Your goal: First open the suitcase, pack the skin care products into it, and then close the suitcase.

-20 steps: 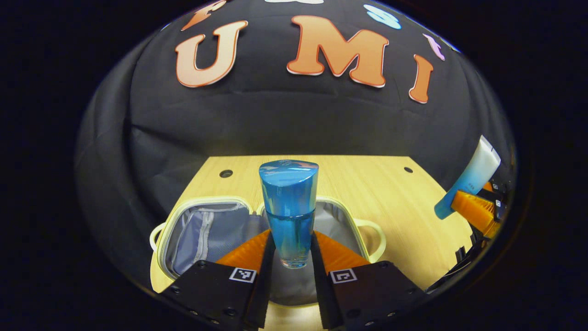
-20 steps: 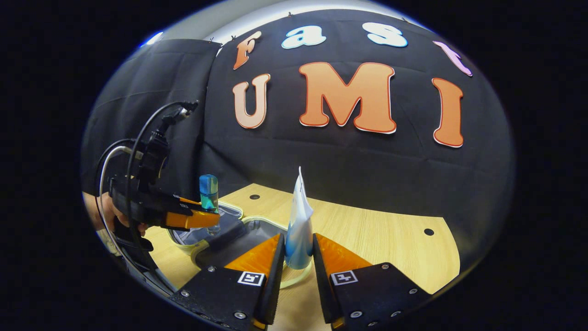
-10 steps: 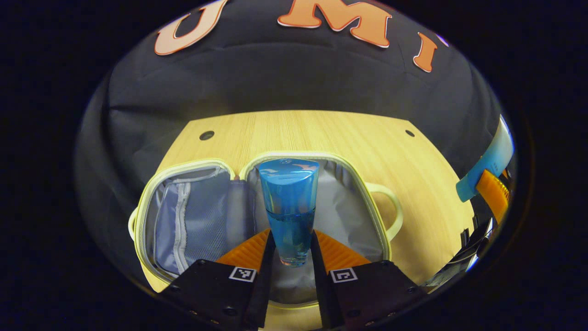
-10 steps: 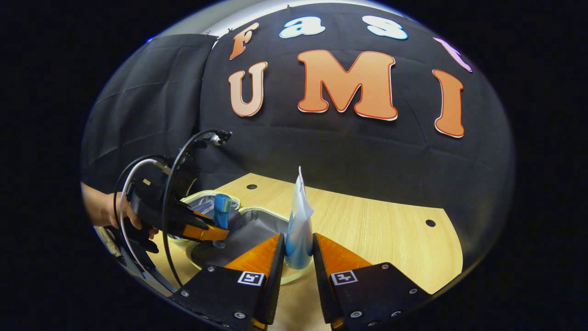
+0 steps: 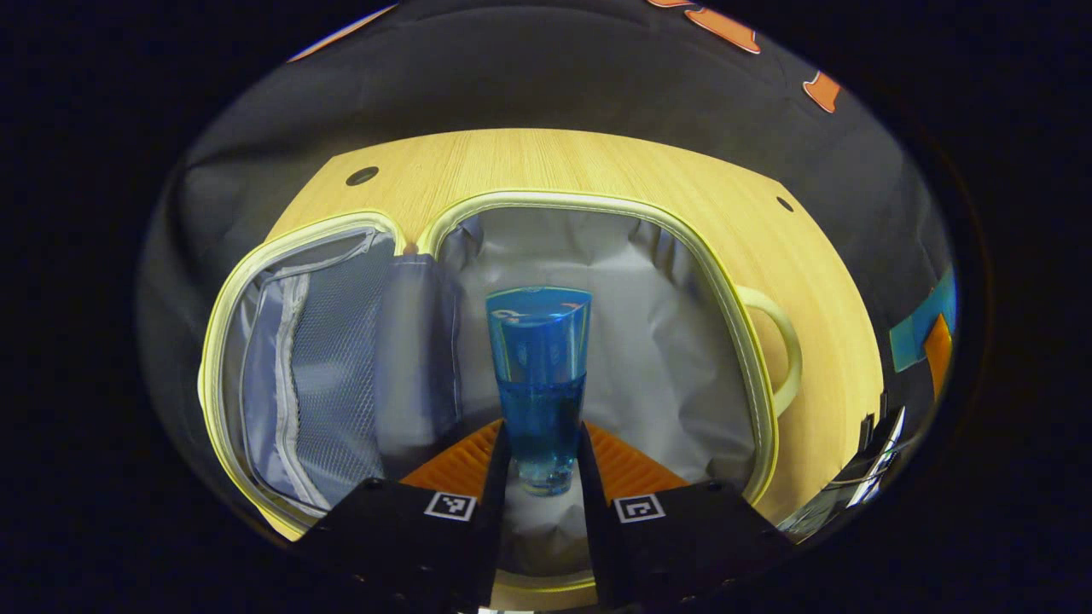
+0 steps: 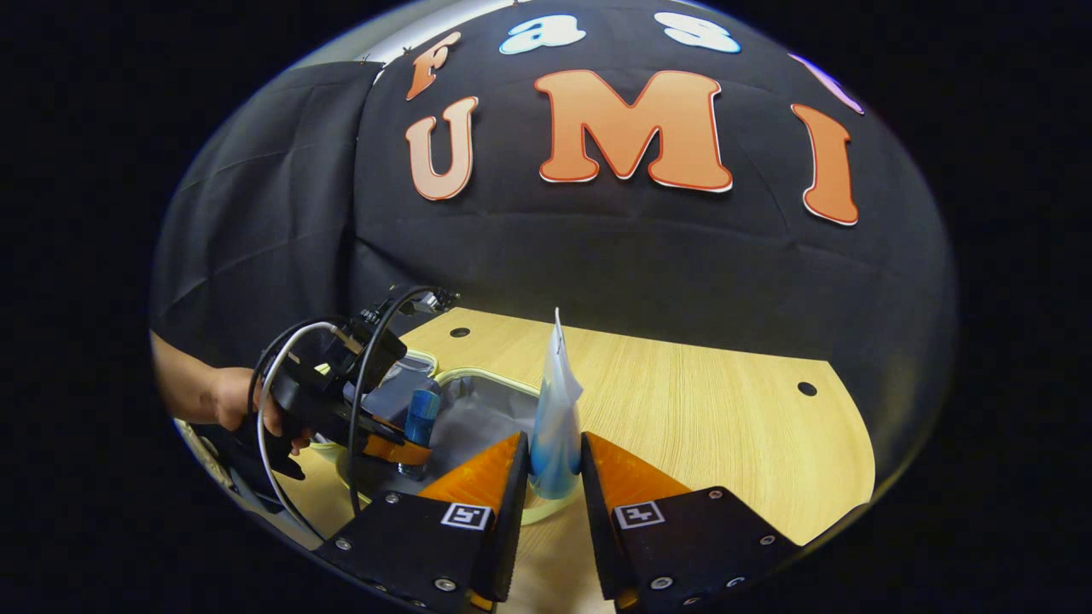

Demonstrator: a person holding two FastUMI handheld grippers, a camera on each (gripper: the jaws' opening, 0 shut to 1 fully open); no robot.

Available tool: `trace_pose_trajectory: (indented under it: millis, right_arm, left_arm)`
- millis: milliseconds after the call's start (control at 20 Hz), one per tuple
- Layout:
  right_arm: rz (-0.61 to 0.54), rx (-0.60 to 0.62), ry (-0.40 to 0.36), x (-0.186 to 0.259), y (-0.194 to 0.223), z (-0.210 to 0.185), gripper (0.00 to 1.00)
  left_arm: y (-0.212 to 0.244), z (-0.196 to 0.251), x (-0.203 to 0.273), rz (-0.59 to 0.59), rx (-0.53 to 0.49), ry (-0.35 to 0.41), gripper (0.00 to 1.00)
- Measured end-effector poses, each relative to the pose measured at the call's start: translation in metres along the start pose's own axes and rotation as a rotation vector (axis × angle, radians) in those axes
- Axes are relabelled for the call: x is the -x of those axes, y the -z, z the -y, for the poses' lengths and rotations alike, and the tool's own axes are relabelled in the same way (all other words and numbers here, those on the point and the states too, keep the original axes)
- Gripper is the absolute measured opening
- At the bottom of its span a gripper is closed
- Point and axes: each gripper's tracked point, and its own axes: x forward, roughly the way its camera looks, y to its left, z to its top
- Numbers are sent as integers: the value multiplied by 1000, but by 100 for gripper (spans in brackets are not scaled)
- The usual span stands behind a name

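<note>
A small suitcase (image 5: 725, 290) with a pale yellow rim lies open on the wooden table, its grey lining showing. My left gripper (image 5: 540, 465) is shut on a clear blue bottle (image 5: 539, 367) and holds it upright just above the right half of the case. In the right gripper view the same bottle (image 6: 421, 414) hangs inside the case's rim (image 6: 444, 375). My right gripper (image 6: 553, 477) is shut on a white-and-blue tube (image 6: 555, 418), crimped end up, near the case's right edge. That tube (image 5: 921, 328) appears at the far right of the left gripper view.
The suitcase's left half (image 5: 324, 358) has a zipped mesh pocket. A looped handle (image 5: 785, 350) sticks out on the right side. Bare wooden table (image 6: 725, 426) with small round holes stretches right of the case. A person's hand (image 6: 222, 401) holds the left gripper, cables trailing.
The left gripper has come down and tilted toward the suitcase, bringing the blue bottle low over the right half. The right gripper with the tube has barely moved.
</note>
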Motion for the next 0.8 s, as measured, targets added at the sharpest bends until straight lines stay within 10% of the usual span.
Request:
trace_pose_trajectory:
  millis: [500,800]
  right_arm:
    - [-42,-13,-2,-8,13,-10,39]
    - [-87,-38,-45,-26,24,-32,39]
  left_arm:
    - [4,-3,-28,-61,43,-26,44]
    - [-3,7,-8,32,33,39,61]
